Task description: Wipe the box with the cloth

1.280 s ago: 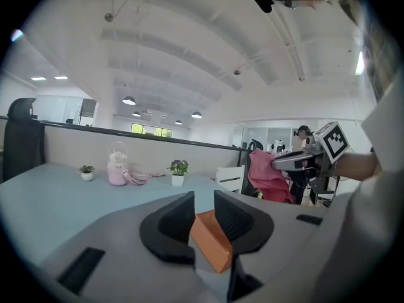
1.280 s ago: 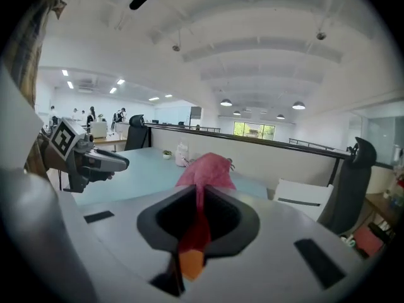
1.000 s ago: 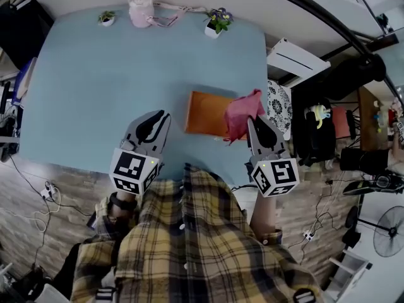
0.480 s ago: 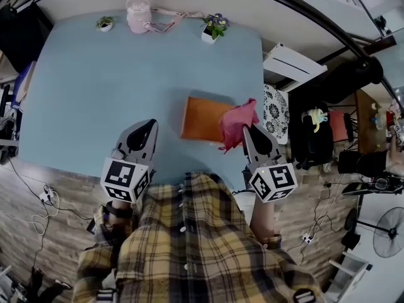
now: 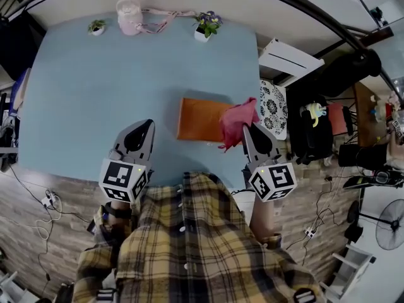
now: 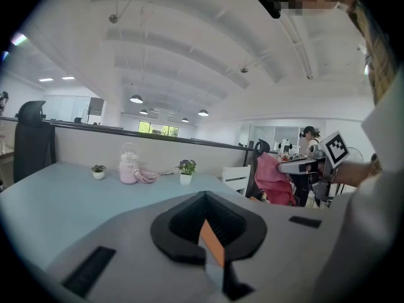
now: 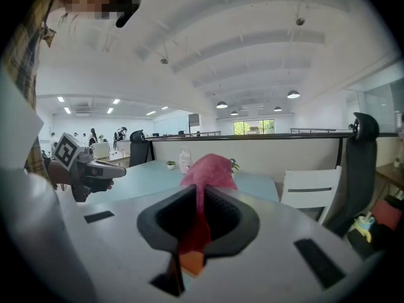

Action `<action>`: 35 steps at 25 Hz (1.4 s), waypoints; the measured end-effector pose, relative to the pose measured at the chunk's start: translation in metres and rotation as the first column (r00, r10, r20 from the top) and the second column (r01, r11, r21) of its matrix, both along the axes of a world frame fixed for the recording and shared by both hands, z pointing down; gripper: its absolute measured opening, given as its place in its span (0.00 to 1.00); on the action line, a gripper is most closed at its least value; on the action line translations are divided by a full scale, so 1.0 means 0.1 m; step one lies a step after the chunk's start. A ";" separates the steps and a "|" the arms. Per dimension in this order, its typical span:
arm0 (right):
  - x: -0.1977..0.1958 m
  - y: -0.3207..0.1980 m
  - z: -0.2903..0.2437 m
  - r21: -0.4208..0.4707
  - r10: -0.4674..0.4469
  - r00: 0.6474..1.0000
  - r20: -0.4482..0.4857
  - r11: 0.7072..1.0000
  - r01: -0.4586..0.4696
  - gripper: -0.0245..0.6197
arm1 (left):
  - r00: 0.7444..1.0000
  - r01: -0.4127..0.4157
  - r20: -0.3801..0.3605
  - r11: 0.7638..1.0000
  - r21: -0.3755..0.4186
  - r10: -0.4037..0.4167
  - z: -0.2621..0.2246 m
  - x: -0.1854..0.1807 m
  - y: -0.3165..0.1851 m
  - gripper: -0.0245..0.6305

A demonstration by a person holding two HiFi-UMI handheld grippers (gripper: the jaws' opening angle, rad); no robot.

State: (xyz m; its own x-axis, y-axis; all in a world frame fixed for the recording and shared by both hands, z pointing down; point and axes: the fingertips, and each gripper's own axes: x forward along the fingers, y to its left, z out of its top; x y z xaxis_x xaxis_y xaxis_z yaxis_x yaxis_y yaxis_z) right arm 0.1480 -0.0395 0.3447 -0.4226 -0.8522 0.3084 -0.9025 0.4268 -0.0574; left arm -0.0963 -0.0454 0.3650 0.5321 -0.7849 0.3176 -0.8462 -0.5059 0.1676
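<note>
- Pink cloth [image 5: 238, 122] hung bunched from the right gripper [image 5: 247, 129]. Its jaws were clamped on a fold, and the right gripper view showed the fabric pinched between the pads and rising above them.
- The cloth draped over the right end of the orange box [image 5: 199, 119]. The box lay flat on the blue table [image 5: 88, 87], towards its near edge and just ahead of the person.
- The left gripper [image 5: 146, 124] had changed most. A second before, its jaws stood a little apart; now they were fully together on nothing, over bare table left of the box and apart from it.
- Neither hand had otherwise shifted much, and the cloth stayed at the same end of the box.
- Most of the box top was still uncovered, so the wiping looked barely started.
- With its jaws shut, the left gripper seemed ready to brace the box by pressing, not by gripping it.
- The next stroke would probably drag the cloth leftwards, and an unheld box might slide with it.
</note>
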 end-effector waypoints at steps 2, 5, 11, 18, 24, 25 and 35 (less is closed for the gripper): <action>0.00 0.00 0.02 -0.005 0.003 1.000 -0.002 1.000 -0.003 0.10 | 1.000 -0.001 0.003 1.000 -0.004 0.001 0.01 -0.01 -0.01 0.02; -0.02 0.00 0.04 -0.010 -0.003 1.000 -0.003 1.000 0.003 0.10 | 1.000 -0.003 0.006 1.000 -0.008 0.003 0.02 -0.01 -0.02 0.02; -0.07 -0.02 0.05 -0.012 -0.014 1.000 -0.018 1.000 0.014 0.10 | 1.000 -0.005 0.007 1.000 -0.015 0.005 0.04 -0.01 -0.04 0.02; -0.07 -0.02 0.09 -0.018 -0.012 1.000 -0.025 1.000 0.011 0.10 | 1.000 -0.010 0.011 1.000 -0.017 0.011 0.07 0.00 -0.04 0.02; -0.06 -0.01 0.11 -0.020 -0.008 1.000 -0.024 1.000 0.008 0.10 | 1.000 -0.017 0.012 1.000 -0.016 0.017 0.07 0.02 -0.04 0.02; -0.06 -0.02 0.11 -0.020 -0.007 1.000 -0.023 1.000 0.007 0.10 | 1.000 -0.017 0.013 1.000 -0.017 0.017 0.08 0.02 -0.04 0.02; -0.05 -0.06 0.13 -0.025 -0.006 1.000 -0.026 1.000 0.005 0.10 | 1.000 -0.015 0.016 1.000 -0.025 0.016 0.10 0.00 -0.05 0.02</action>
State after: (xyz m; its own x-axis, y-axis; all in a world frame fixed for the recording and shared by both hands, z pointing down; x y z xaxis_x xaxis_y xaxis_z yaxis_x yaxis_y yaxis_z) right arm 0.1434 -0.0459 0.3574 -0.4190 -0.8419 0.3401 -0.9014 0.4306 -0.0449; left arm -0.0959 -0.0504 0.3754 0.5389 -0.7684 0.3453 -0.8409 -0.5149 0.1666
